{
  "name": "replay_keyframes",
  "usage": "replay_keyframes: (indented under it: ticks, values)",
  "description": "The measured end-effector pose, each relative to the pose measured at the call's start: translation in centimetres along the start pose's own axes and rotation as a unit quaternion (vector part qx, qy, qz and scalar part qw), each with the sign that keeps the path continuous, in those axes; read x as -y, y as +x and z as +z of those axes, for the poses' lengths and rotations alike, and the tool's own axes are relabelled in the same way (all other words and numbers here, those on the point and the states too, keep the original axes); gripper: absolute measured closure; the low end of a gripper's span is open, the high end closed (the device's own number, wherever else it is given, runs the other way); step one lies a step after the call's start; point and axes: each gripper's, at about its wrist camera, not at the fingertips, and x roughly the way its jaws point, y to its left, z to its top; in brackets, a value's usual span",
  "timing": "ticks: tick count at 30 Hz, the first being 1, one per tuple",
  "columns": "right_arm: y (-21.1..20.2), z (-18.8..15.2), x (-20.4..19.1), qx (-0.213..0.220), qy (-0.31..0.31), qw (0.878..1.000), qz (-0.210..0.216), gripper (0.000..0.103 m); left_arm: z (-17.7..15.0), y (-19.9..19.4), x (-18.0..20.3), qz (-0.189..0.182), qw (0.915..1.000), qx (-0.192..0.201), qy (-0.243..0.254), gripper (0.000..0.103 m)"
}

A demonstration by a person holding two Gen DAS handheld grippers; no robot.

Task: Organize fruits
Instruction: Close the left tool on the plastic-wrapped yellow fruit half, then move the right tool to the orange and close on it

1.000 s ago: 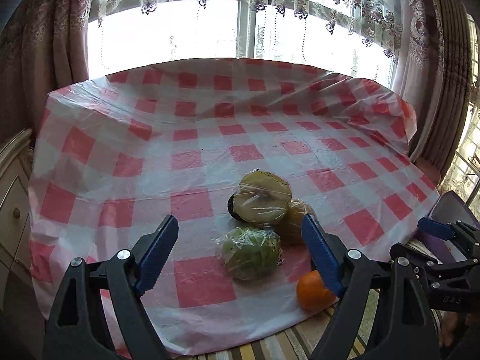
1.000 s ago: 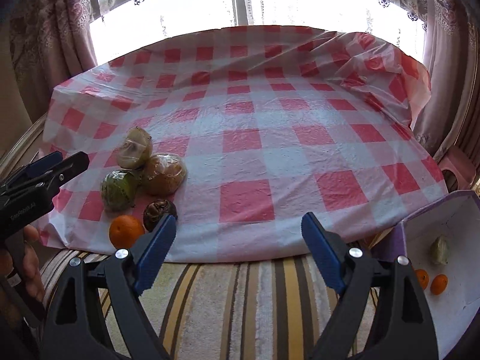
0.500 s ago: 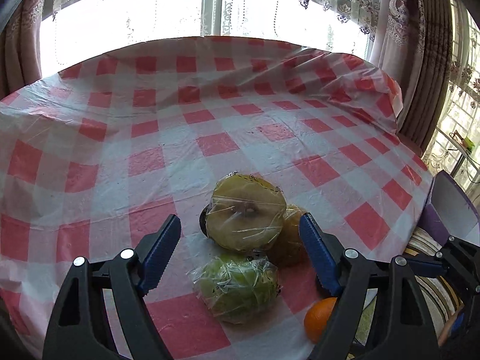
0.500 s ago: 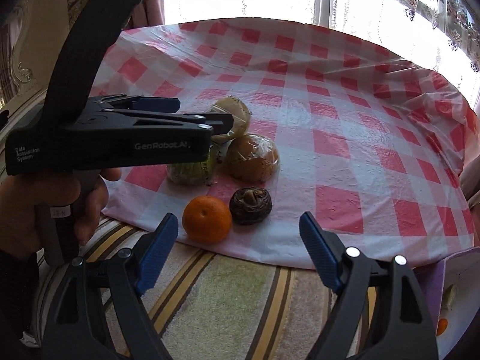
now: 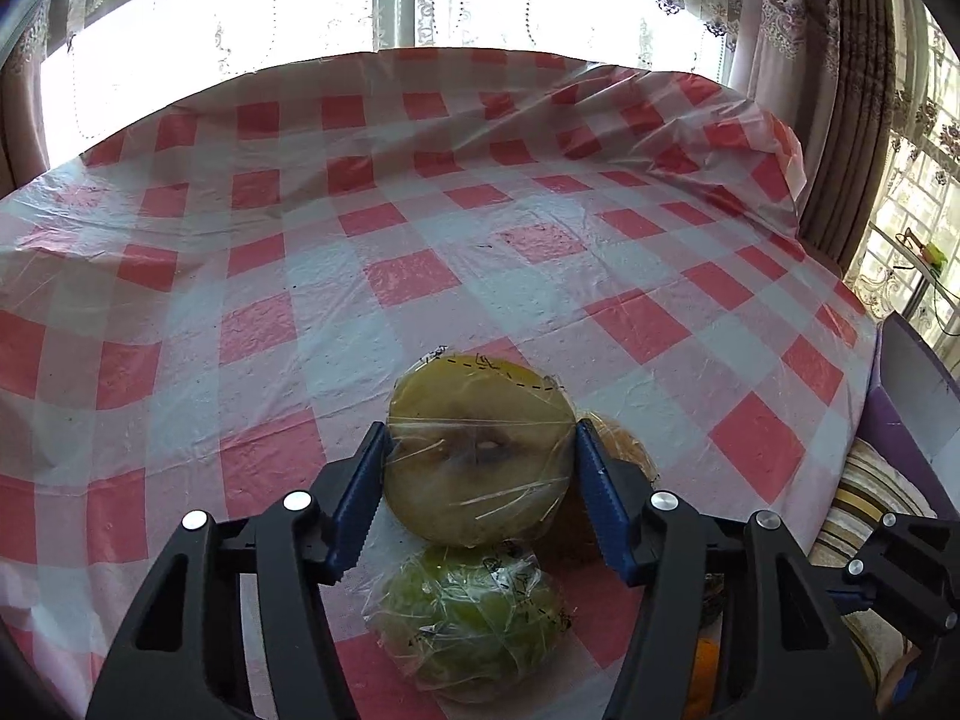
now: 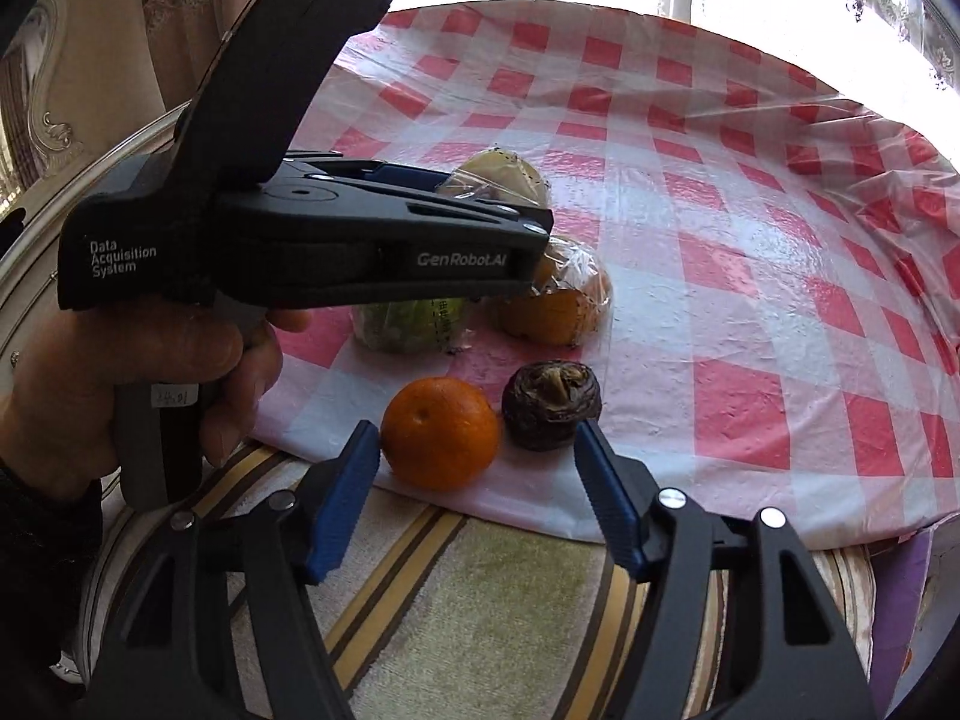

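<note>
The left gripper (image 5: 480, 468) has just been closing; its blue pads now touch both sides of a plastic-wrapped yellow fruit half (image 5: 477, 450) on the red-checked tablecloth (image 5: 420, 276). A wrapped green fruit (image 5: 468, 624) lies just nearer, touching it.

The right gripper (image 6: 477, 474) has also been closing, yet stands open around a tangerine (image 6: 441, 432) and a dark brown fruit (image 6: 551, 405) at the cloth's near edge.
</note>
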Motion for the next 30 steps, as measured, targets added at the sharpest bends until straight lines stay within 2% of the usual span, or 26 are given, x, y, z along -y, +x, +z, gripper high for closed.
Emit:
replay_keyframes:
  ticks: [4,10,16,30]
  values:
    - [0.1,-0.1,-0.5,-0.002,-0.01,1.0,0.01,0.049,-0.3,-0.5,-0.6,0.007,0.9998,0.012,-0.017,0.045]
    - [0.3,-0.2,-1.3,-0.01,-0.02,1.0,0.022,0.06,-1.3,-2.2,-3.2,0.026,0.9957,0.036,-0.081,0.045]
    - [0.6,-0.1,-1.6,-0.014,-0.019,1.0,0.02,0.061,-2.3,-3.8,-4.6,0.051,0.9916,0.052,-0.107,0.045]
    - [0.1,-0.4,-1.0,-0.001,-0.005,1.0,0.028,0.065,-3.6,-6.6,-3.9,0.078,0.9898,0.064,-0.101,0.045]
